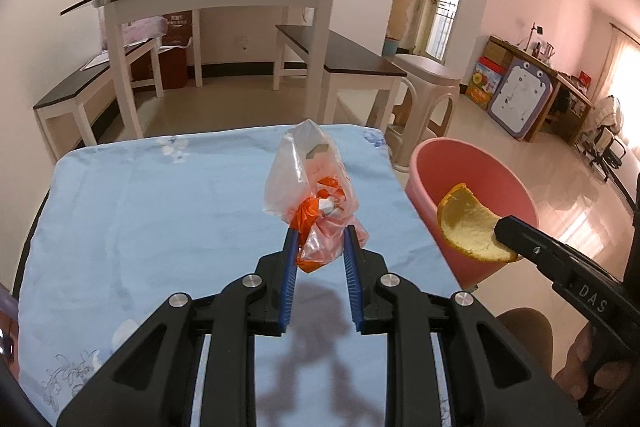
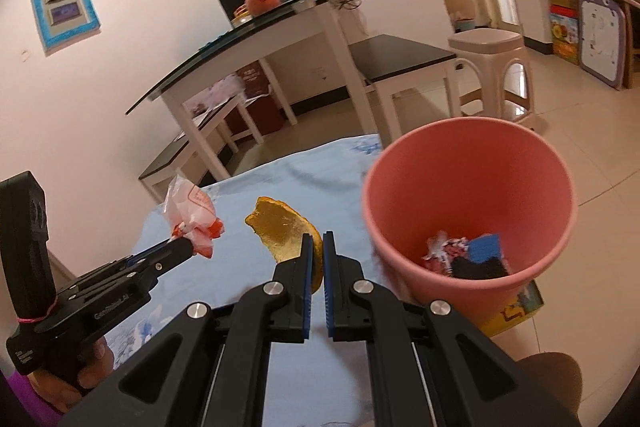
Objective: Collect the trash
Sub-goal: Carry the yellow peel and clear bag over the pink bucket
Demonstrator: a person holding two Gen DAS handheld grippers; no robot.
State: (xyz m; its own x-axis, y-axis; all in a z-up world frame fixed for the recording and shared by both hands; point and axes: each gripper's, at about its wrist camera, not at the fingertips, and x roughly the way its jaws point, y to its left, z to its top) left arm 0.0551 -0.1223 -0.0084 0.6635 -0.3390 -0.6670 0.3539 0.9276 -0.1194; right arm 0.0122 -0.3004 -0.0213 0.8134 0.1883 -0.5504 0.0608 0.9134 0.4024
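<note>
Trash is in both grippers. In the left wrist view the left gripper (image 1: 320, 233), at lower centre, is clamped on a crumpled plastic bag (image 1: 312, 187), clear with orange print, its blue pads (image 1: 289, 263) pressing the lower part of the bag from both sides. The bag stands up above the fingertips over a table covered with a light blue flowered cloth (image 1: 160, 211), and a dark shadow lies on the cloth under the gripper.

At the right edge of that view the right gripper (image 1: 506, 233) reaches in from the lower right, pinching an orange peel (image 1: 468, 223) in front of the pink bin (image 1: 472, 163), which stands just beside the table's right edge.

In the right wrist view the right gripper (image 2: 318, 241) sits at lower centre with its jaws nearly together on the peel's (image 2: 280, 231) right end; the rest of the peel curls up and to the left over the cloth (image 2: 296, 179). The bin (image 2: 472, 195) fills the right half of the frame, open-mouthed, with a crumpled wrapper (image 2: 444, 247), a blue scrap (image 2: 486, 247) and something black (image 2: 480, 269) at the bottom. At the lower left the left gripper (image 2: 188, 247), held by a hand (image 2: 94, 367), grips the bag (image 2: 192, 215).
</note>
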